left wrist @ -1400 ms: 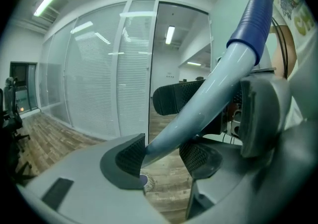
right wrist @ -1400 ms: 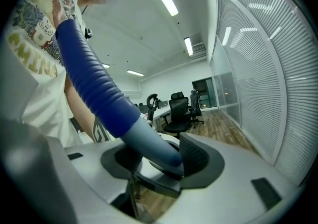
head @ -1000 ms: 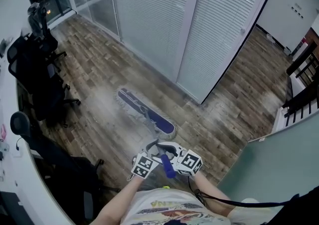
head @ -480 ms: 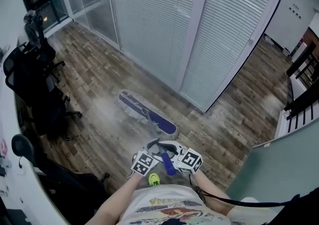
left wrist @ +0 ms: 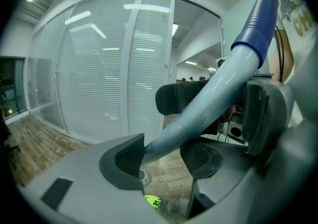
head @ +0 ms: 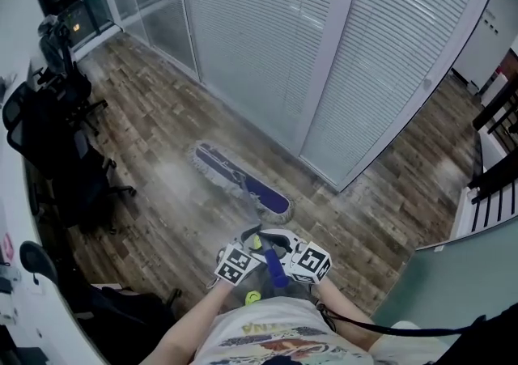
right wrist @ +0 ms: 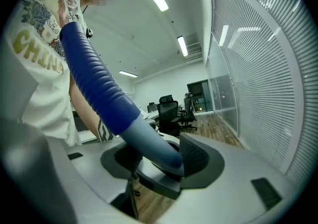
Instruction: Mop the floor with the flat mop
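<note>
Mop head (head: 240,180) barely shifted, handle (head: 274,267) still gripped

Blue flat mop head (head: 241,181) lying on wood-plank floor (head: 154,210), ahead of person, near white slatted-blind glass wall (head: 267,48) behind. Grey mop handle with blue grip (head: 273,268) running back between left gripper (left wrist: 164,154) and right gripper (right wrist: 158,158), both clamping it. Black office chairs (head: 57,137) standing far left.

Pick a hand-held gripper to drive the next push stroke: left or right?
Left, probably. Both clamp the mop pole, but the left hand-held gripper sits lower, toward the mop head; the right hand-held gripper sits just under the blue grip, acting as pivot.
</note>
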Motion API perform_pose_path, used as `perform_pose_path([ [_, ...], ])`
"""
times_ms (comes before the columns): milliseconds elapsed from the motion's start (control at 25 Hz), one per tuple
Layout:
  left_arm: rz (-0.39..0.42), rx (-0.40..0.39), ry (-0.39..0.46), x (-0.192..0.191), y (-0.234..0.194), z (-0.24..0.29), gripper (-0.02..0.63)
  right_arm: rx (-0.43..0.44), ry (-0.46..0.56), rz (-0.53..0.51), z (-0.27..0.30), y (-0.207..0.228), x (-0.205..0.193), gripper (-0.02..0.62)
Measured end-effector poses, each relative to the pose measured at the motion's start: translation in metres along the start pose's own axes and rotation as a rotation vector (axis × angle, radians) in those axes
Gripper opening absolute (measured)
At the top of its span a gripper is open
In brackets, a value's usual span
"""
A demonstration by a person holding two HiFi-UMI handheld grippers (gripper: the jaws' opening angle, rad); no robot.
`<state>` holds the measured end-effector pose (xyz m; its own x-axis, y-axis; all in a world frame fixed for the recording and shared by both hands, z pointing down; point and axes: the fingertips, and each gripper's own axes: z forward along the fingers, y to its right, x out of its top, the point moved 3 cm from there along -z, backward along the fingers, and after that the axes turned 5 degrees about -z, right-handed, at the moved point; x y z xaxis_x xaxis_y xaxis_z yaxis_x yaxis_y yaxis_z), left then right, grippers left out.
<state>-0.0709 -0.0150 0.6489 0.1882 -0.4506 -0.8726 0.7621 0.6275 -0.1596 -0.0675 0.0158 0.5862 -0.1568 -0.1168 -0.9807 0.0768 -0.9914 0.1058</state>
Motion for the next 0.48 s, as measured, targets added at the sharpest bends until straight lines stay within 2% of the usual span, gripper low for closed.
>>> perform_pose_path([
  [240,-0.036,0.028,0.007,0.035,-0.072,0.031,0.201,0.041,0.002,-0.010,0.031,0.078,0.019,0.206],
  [480,-0.049,0.055,-0.001,0.085,-0.145,0.079,0.199,0.082,0.027,-0.001,0.050,0.174,0.044,0.206],
])
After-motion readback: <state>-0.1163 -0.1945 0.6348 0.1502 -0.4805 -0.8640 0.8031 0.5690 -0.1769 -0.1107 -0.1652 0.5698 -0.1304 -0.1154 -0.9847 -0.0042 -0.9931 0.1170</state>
